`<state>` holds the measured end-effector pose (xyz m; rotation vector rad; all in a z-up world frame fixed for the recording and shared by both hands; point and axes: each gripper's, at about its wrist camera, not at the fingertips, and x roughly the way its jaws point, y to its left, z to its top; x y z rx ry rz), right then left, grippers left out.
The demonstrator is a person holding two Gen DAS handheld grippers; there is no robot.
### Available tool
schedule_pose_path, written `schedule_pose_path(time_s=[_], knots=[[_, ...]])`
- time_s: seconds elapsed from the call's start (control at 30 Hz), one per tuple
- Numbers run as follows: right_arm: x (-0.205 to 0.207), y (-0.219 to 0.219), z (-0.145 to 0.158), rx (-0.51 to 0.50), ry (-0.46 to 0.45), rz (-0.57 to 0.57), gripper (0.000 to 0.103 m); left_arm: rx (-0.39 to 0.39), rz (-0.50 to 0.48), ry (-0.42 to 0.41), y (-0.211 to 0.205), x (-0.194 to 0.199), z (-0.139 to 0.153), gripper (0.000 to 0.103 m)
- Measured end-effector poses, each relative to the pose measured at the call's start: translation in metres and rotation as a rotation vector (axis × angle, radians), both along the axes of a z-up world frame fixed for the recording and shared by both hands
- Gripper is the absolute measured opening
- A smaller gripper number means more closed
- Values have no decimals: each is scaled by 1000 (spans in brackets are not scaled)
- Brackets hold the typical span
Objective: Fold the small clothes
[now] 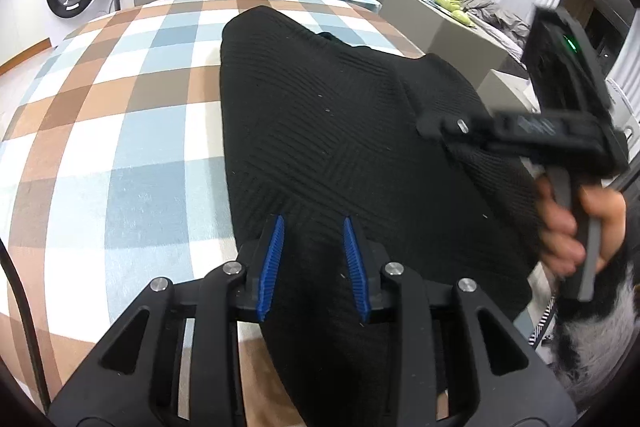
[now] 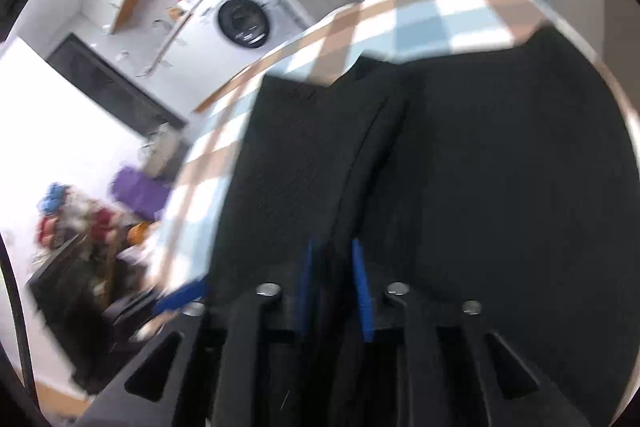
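A: What carries the things?
B: A surface [image 1: 120,115] covered by a checked cloth of brown, pale blue and white squares.

A: What lies directly on it?
B: A black ribbed knit garment [image 1: 320,131], spread from the near edge toward the far side; one flap is folded over along its right part. Checks remain bare to its left.

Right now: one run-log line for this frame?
stage: folding | item: black knit garment flat on checked tablecloth | left tongs: open over near hem | right tongs: astride raised fold, grip unclear
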<state>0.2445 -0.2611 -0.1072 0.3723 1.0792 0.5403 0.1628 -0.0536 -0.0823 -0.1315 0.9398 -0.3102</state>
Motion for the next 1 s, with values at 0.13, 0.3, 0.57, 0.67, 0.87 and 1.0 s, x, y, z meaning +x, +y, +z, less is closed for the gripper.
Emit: schedule_pose_path(time_s=[0.13,0.3,0.57,0.67,0.87,1.0], knots=[[-43,1,-8,48,49,45,34,-8,-25,4,-9,-14,0,29],[-65,9,-8,-20,-17,7,12,8,-24,10,-15,-26,-7,30],[-76,17,2,-151,-115,-30,8,-9,-10,3,-11,-47,3,31],[-70,6,-11,-83,-57,-66,9,-10,-10,16,-11,-54,0,31],[-97,-13,-13,78,11,-17,19,-30,-57,16,-11,-75,6,41],[-113,-4,-10,-1,-33,38,21,-17,-85,15,-16,-83,1,45]])
